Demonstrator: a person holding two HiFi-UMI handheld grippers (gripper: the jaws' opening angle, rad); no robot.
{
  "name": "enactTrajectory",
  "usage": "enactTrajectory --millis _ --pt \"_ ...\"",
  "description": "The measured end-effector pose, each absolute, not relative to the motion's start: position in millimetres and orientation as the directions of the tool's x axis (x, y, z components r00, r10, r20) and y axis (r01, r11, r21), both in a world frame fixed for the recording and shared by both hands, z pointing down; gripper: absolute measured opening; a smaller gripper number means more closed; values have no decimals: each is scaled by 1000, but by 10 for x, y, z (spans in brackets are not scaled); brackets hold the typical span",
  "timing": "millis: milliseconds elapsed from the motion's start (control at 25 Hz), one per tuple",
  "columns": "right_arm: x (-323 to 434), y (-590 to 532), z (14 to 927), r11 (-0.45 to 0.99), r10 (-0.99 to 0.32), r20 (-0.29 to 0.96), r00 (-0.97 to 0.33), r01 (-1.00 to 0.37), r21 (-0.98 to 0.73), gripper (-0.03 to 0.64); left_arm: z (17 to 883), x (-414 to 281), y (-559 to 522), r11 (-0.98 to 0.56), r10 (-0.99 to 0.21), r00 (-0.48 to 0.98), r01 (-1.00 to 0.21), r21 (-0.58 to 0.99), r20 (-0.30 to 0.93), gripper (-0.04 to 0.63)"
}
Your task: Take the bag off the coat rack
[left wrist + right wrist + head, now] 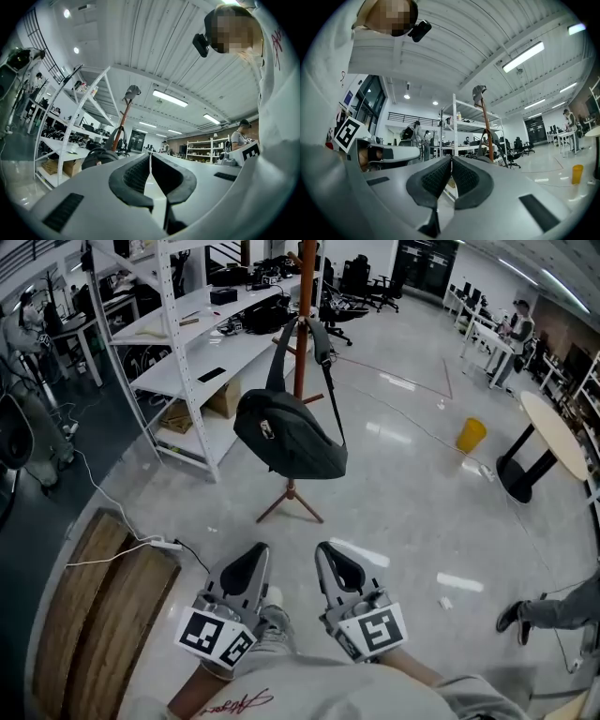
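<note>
Hanging by its strap [278,354] on the coat rack [302,329], the black sling bag [289,439] is waiting well beyond the left hand-held gripper [254,557] and right hand-held gripper [329,556], both closed and empty. Opening one at the strap, then lifting it upward, is looking wise

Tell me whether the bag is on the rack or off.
On. The bag hangs by its strap from the rack.

We see a white shelf [192,352] with a brown box [223,397] under it, and a yellow bin [472,434] on the floor [403,484].
</note>
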State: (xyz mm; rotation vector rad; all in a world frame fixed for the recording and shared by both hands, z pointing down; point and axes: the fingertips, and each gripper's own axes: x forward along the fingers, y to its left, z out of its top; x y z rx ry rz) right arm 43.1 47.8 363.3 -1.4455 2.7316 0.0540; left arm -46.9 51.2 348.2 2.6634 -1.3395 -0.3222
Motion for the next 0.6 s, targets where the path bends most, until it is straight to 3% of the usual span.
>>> enactTrajectory --millis 600 --pt "355 -716 3682 518 -855 -38 -518 -855 16 20 3507 -500 -728 -642 -764 636 -735 217 -109 28"
